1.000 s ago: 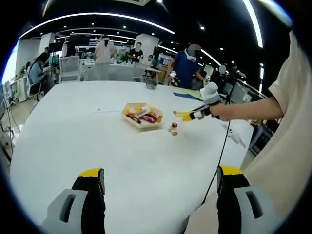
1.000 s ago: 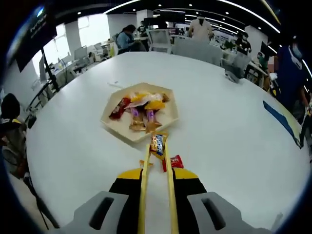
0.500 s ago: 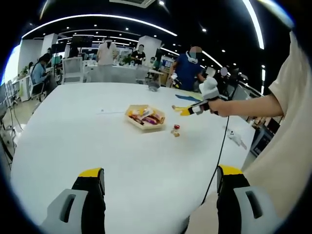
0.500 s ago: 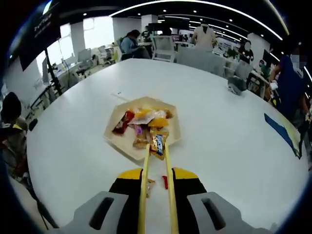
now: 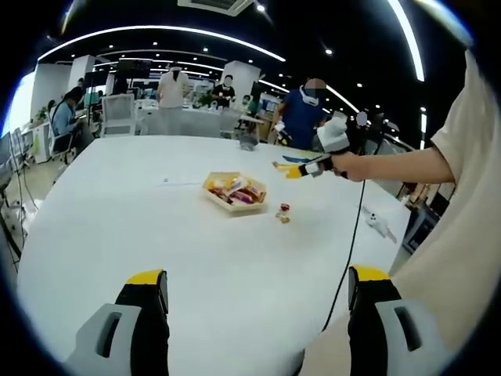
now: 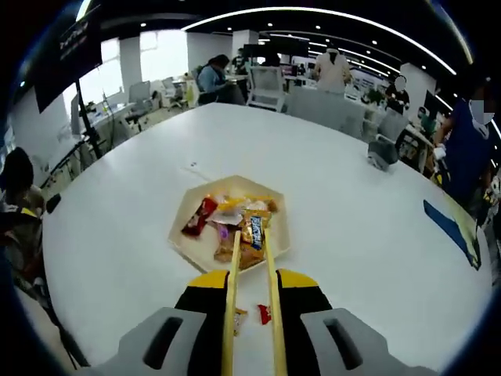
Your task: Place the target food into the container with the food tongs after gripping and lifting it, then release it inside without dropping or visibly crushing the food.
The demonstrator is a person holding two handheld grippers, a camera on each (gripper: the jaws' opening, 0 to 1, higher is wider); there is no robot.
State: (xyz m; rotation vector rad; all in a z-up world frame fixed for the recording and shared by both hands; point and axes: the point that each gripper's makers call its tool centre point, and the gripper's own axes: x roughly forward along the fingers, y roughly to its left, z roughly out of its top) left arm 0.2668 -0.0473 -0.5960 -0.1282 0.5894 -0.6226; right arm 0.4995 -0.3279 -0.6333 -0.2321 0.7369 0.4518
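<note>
Our right gripper (image 6: 250,262) clamps a pair of wooden tongs (image 6: 233,294), jaws pressed against the two arms, and the tong tips pinch a small blue-and-orange snack packet (image 6: 252,231). In the right gripper view the packet hangs over the near side of the hexagonal tray (image 6: 185,243), above wrapped snacks already lying there, among them a red packet (image 6: 200,215) and an orange one (image 6: 251,254). We cannot tell whether the held packet touches the pile beneath it.

Two small wrapped pieces lie on the white table (image 6: 352,227) just short of the tray, a tan one (image 6: 239,316) and a red one (image 6: 264,314), seen between the tongs and our jaws.

In the left gripper view the right gripper (image 5: 301,168) appears from the right, held out in a hand (image 5: 344,164) above the table (image 5: 117,227), beside the tray (image 5: 235,191); the two loose pieces (image 5: 282,213) sit near the tray's right side.

Our left gripper (image 5: 254,294) hangs low over the near table edge, well apart from the tray, its yellow-tipped jaws spread wide with nothing between them.

A blue strip (image 6: 450,227) lies toward the far right of the table. People stand and sit at desks beyond it.
</note>
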